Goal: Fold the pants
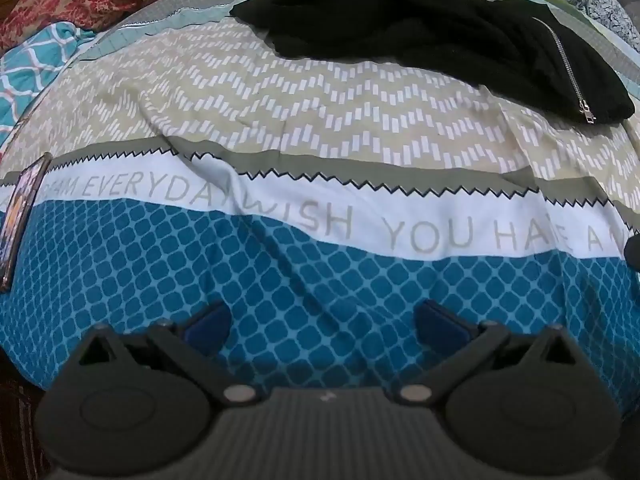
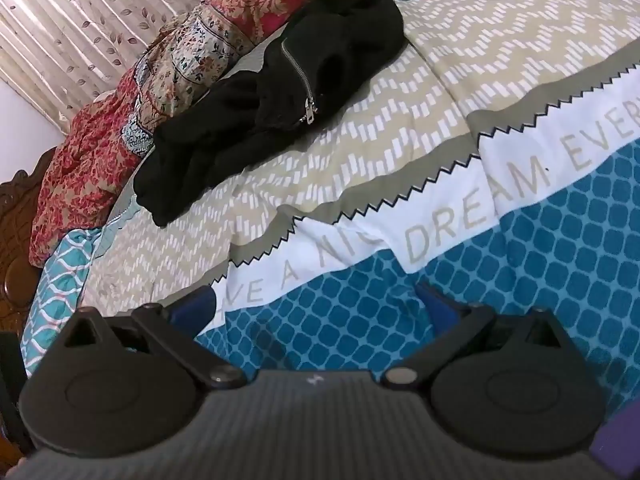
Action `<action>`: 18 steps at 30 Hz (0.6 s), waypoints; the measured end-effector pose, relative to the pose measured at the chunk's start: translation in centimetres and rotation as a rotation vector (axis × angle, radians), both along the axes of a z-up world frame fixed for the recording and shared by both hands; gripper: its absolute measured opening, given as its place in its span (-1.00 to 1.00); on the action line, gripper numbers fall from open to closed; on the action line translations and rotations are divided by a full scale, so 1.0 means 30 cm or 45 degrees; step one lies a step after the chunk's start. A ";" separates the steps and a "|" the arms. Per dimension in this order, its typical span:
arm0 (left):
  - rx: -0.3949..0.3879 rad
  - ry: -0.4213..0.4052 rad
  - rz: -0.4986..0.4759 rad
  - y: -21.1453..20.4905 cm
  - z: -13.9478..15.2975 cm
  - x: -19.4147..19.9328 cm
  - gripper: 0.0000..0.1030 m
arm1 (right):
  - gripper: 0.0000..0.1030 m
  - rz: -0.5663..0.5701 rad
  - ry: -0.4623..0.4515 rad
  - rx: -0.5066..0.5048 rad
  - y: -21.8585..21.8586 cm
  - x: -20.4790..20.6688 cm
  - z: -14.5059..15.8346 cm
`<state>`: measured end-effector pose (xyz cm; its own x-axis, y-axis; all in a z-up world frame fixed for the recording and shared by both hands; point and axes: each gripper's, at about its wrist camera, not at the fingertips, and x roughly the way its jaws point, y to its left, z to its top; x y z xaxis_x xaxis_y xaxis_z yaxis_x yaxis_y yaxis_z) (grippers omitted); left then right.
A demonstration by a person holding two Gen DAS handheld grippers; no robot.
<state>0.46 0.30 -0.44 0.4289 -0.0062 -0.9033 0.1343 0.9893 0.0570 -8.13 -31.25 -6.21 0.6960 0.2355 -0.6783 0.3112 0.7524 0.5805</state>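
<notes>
- Both of our grippers sit lowest in their views: the left gripper (image 1: pixel 322 320) and the right gripper (image 2: pixel 314 306) each have their blue-padded fingers spread wide apart, with nothing between them.
- We hold them above the near edge of the bedspread (image 1: pixel 280 280), over its blue lattice band, touching no cloth. We judge this a ready stance: jaws wide so that either can take a fold of fabric.
- Beyond the printed white stripe and the beige zigzag section lie the black pants (image 1: pixel 420 28), bunched in a loose heap at the far side of the bed, well apart from both grippers.
- From the right wrist the pants (image 2: pixel 256 120) show a metal zipper (image 2: pixel 300 76) facing up; the legs are tangled, so we expect to spread them flat first.
- A phone (image 1: pixel 20 216) rests at the left edge of the bed, clear of the folding area.
- Patterned pillows (image 2: pixel 120 128) line the far side, just behind the pants.
</notes>
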 end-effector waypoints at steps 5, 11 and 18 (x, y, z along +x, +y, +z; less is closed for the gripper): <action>-0.011 0.007 0.007 0.001 -0.001 0.007 1.00 | 1.00 -0.006 -0.012 -0.020 0.001 0.000 -0.010; -0.017 -0.003 0.019 -0.003 -0.004 0.009 1.00 | 1.00 -0.009 -0.015 -0.028 0.005 0.001 -0.016; -0.027 -0.022 0.036 0.000 -0.002 0.005 1.00 | 1.00 0.008 -0.009 -0.054 0.009 0.011 -0.011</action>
<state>0.61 0.29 -0.52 0.4449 -0.0130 -0.8955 0.1054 0.9937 0.0380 -7.81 -30.97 -6.56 0.6992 0.2110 -0.6831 0.3023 0.7786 0.5499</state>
